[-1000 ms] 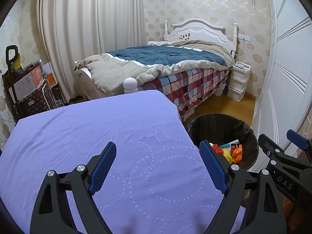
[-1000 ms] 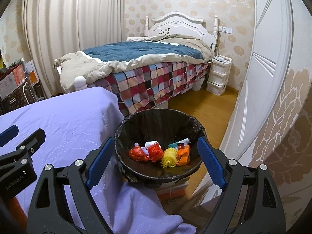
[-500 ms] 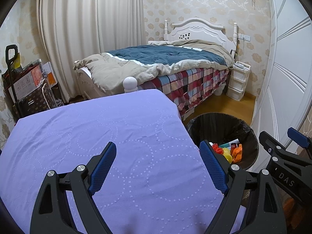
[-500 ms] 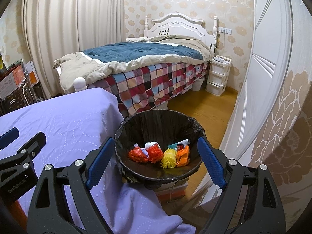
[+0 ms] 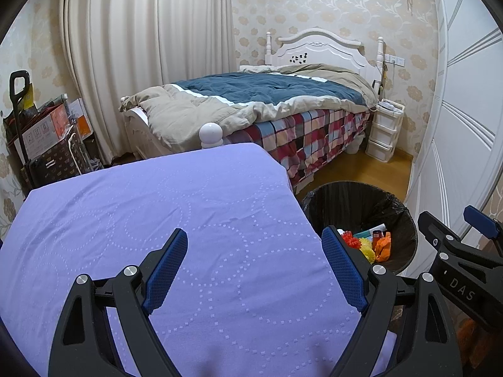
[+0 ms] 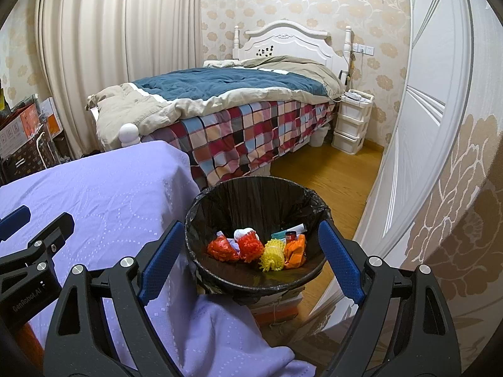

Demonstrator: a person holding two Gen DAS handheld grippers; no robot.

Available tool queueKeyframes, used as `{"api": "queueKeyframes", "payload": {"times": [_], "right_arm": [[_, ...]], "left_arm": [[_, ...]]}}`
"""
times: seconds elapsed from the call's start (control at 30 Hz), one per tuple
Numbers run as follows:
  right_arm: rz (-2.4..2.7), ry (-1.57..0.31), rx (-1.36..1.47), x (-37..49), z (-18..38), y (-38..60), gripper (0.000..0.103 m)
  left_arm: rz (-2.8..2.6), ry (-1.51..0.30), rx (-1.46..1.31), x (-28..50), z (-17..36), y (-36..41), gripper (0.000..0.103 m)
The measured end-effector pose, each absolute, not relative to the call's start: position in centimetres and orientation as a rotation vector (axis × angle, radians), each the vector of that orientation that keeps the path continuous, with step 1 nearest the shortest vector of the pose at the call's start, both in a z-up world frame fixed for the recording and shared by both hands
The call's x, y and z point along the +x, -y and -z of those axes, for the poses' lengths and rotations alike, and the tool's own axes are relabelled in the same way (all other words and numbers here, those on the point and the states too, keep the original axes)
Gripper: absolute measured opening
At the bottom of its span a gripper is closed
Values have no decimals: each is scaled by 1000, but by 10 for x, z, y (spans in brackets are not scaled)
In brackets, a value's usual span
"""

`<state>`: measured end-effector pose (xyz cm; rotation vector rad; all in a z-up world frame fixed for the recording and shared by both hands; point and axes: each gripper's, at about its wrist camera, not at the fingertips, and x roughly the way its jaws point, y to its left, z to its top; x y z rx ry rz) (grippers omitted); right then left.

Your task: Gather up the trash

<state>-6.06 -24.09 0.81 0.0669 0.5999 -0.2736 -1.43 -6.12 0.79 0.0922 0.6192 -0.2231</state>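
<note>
Both wrist views are evenly lit by soft, warm indoor light with no lamp in sight; the closed curtains (image 5: pixel 132 62) glow only faintly. Shadows are weak and diffuse, the deepest darkness sitting inside the black-lined bin (image 6: pixel 257 207), whose liner shows a dull sheen at 6 o'clock on its rim. The white wardrobe door (image 5: pixel 465 100) is bright but not blown out. Focus is sharp across the middle, with no motion blur. Fisheye bending curves straight edges strongly toward 3 and 9 o'clock, and black vignette fills every corner.
</note>
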Motion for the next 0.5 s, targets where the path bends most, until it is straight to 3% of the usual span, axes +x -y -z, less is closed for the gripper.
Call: {"api": "queueKeyframes", "payload": {"times": [0.5], "right_arm": [[274,-601,66,-60,-8,241,85]], "left_arm": [[223,-620,92,-13,-8,61,84]]}}
